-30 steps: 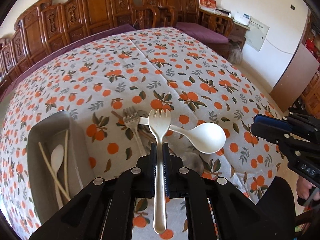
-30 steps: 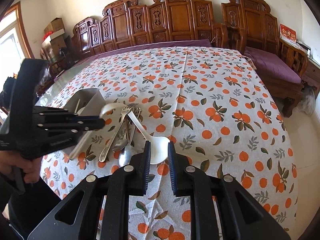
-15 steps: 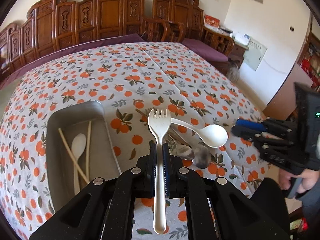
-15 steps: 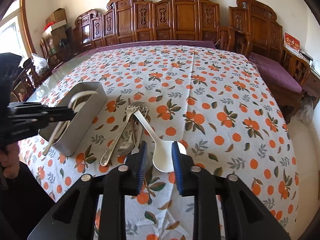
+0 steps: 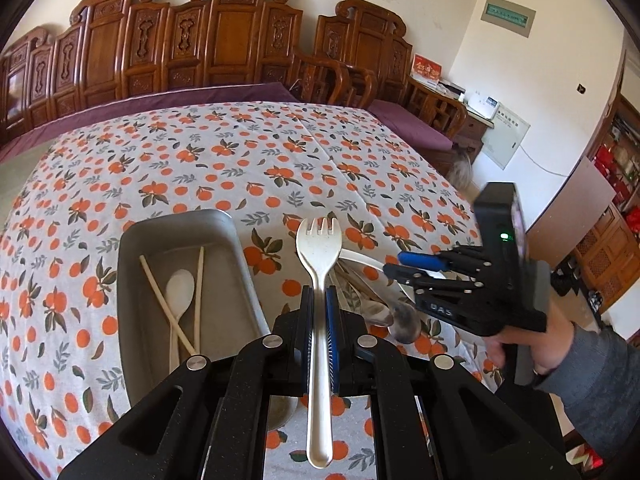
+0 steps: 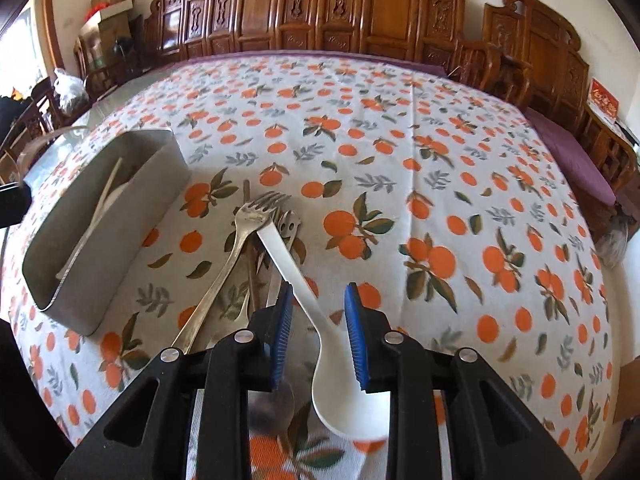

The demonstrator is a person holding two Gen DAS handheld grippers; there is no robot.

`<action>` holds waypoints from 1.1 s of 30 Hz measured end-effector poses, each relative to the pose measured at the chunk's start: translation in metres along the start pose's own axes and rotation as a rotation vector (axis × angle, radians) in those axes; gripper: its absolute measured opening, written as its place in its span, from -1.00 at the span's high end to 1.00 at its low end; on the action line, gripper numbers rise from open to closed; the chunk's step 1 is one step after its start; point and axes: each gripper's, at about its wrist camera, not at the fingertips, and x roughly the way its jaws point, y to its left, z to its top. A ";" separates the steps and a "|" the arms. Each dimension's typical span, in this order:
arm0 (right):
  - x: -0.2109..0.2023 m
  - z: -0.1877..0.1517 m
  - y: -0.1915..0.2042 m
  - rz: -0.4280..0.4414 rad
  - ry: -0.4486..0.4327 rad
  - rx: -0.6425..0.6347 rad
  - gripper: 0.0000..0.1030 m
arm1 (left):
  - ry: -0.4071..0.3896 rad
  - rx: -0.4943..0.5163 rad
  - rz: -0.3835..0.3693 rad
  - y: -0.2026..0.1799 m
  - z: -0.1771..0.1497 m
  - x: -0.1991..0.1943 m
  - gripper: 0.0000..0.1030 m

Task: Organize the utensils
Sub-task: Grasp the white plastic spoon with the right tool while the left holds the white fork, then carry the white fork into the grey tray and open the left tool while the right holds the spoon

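Observation:
My left gripper (image 5: 319, 300) is shut on a white plastic spork (image 5: 319, 244) and holds it above the table, just right of the grey metal tray (image 5: 132, 240). The tray holds a white spoon (image 5: 179, 288) and two chopsticks (image 5: 199, 276). My right gripper (image 6: 318, 300) is open, its jaws astride the handle of a white plastic spoon (image 6: 340, 380) that lies on the utensil pile. The pile has a metal fork (image 6: 240, 236) and other metal pieces. The right gripper also shows in the left wrist view (image 5: 394, 262), over the pile.
The table has an orange-print cloth (image 6: 400, 160). Carved wooden chairs (image 5: 224, 40) line its far side. The tray also shows at the left in the right wrist view (image 6: 152, 184). The table's right edge drops to the floor.
My left gripper has carried the spork left, toward the tray. My right gripper has opened wider and come down over the white spoon's handle.

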 end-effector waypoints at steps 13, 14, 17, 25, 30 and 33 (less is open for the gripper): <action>0.013 0.001 -0.005 -0.088 0.042 -0.001 0.86 | -0.041 -0.041 0.043 0.023 0.005 -0.012 0.89; 0.012 0.001 -0.008 -0.094 0.041 0.008 0.87 | -0.044 -0.044 0.051 0.025 0.005 -0.013 0.89; 0.006 0.000 -0.015 -0.094 0.036 0.036 0.89 | -0.045 -0.052 0.080 0.033 0.006 -0.011 0.89; -0.029 0.008 -0.011 -0.069 -0.017 0.068 0.90 | 0.010 -0.090 0.122 0.060 0.002 0.006 0.89; -0.049 0.016 0.005 -0.004 -0.060 0.077 0.90 | 0.046 -0.112 0.158 0.074 -0.003 0.020 0.89; -0.059 0.019 0.021 0.028 -0.078 0.064 0.90 | 0.060 -0.135 0.176 0.084 -0.004 0.025 0.89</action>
